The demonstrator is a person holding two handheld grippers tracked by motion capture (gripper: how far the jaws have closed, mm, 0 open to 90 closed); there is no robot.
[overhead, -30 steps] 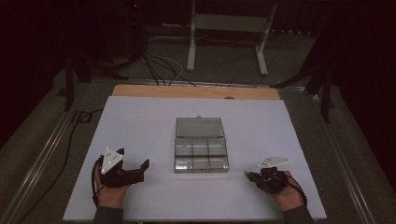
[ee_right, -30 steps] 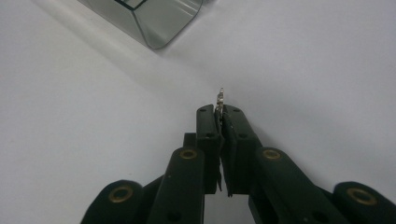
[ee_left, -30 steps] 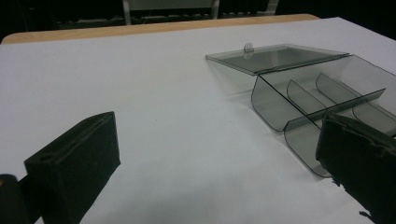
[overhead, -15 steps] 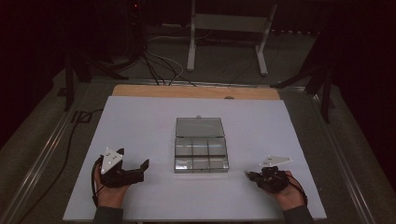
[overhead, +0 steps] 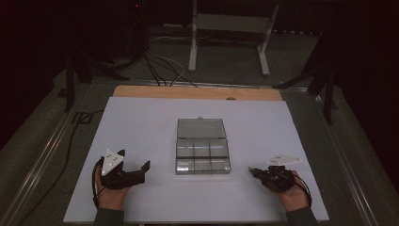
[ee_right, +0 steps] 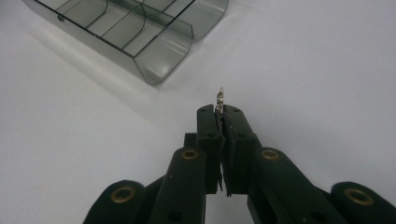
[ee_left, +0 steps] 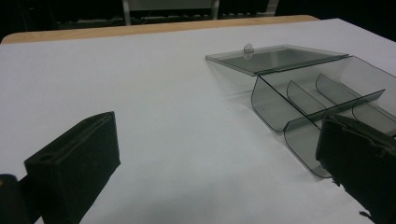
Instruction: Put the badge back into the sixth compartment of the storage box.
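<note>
A: High view first: any writing anywhere?

B: None that can be read. The box (overhead: 203,149) sits mid-table (overhead: 141,117), lid flat toward 12 o'clock, compartments toward 6.

A: And the grippers?

B: The left gripper (overhead: 141,170) rests at about 8 o'clock from the box, well apart, jaws spread wide with nothing between. In the left gripper view (ee_left: 210,154) the box (ee_left: 317,93) lies at 2 o'clock.

A: The right one?

B: The right gripper (overhead: 253,171) is at 4 o'clock from the box, jaws pressed together on a small metal pin (ee_right: 220,99) that sticks up past the tips (ee_right: 221,112).

A: Changed since a second ago?

B: Nothing to see; hands and box lie as before.
</note>
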